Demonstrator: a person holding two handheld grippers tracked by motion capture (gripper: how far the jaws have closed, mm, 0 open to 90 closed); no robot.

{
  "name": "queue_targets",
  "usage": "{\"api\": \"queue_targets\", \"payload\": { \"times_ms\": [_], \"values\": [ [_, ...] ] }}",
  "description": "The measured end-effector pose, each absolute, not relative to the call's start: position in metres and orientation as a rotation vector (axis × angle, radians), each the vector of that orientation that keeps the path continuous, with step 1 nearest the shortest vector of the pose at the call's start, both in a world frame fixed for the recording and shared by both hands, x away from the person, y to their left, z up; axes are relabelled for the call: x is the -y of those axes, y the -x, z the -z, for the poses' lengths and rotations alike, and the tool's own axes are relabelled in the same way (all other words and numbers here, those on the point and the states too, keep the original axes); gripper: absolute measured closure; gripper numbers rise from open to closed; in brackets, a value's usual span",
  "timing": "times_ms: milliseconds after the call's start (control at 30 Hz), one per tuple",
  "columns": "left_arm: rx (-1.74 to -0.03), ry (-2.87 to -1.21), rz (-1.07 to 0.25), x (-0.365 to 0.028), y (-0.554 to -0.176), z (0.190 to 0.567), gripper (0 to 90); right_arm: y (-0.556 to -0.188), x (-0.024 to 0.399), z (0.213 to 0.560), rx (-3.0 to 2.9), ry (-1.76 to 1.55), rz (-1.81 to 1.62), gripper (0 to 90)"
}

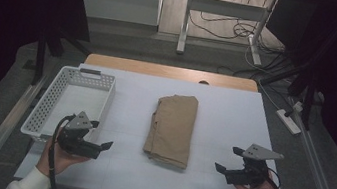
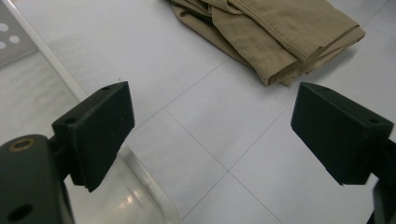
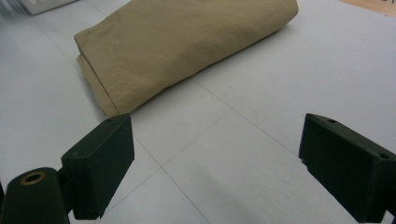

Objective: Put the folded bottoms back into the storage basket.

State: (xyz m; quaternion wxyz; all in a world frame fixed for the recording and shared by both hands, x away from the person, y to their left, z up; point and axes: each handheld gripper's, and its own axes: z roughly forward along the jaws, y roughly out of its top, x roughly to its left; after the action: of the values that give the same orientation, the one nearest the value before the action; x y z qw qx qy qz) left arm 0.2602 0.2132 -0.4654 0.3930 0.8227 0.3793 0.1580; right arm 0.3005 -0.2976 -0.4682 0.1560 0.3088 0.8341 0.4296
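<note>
A folded tan garment [image 1: 173,128] lies lengthwise in the middle of the white table mat [image 1: 234,114]. My left gripper [image 1: 102,135] is held low near the front left, open and empty, jaws pointing right toward the cloth's near end. My right gripper [image 1: 227,159] is at the front right, open and empty, pointing left at the same end. In the left gripper view the garment [image 2: 275,32] lies ahead, beyond the spread jaws of that gripper [image 2: 215,130]. The right gripper view has the garment [image 3: 177,46] ahead and left of its gripper [image 3: 215,168], apart from it.
A white perforated basket [image 1: 72,100] stands on the left side of the mat, close behind my left gripper; its rim [image 2: 60,70] runs beside the left jaw. A wooden table edge [image 1: 170,71] shows behind the mat. Table legs and cables sit on the floor beyond.
</note>
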Motion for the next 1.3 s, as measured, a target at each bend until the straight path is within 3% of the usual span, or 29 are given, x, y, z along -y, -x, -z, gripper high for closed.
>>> {"api": "queue_targets", "payload": {
  "times_ms": [1300],
  "values": [
    [-0.95,-2.061,-0.403,-0.21,-0.263,0.462,13.1,-0.3,0.286,0.469,-2.42,-0.84,-1.303,11.4]
  ]
}}
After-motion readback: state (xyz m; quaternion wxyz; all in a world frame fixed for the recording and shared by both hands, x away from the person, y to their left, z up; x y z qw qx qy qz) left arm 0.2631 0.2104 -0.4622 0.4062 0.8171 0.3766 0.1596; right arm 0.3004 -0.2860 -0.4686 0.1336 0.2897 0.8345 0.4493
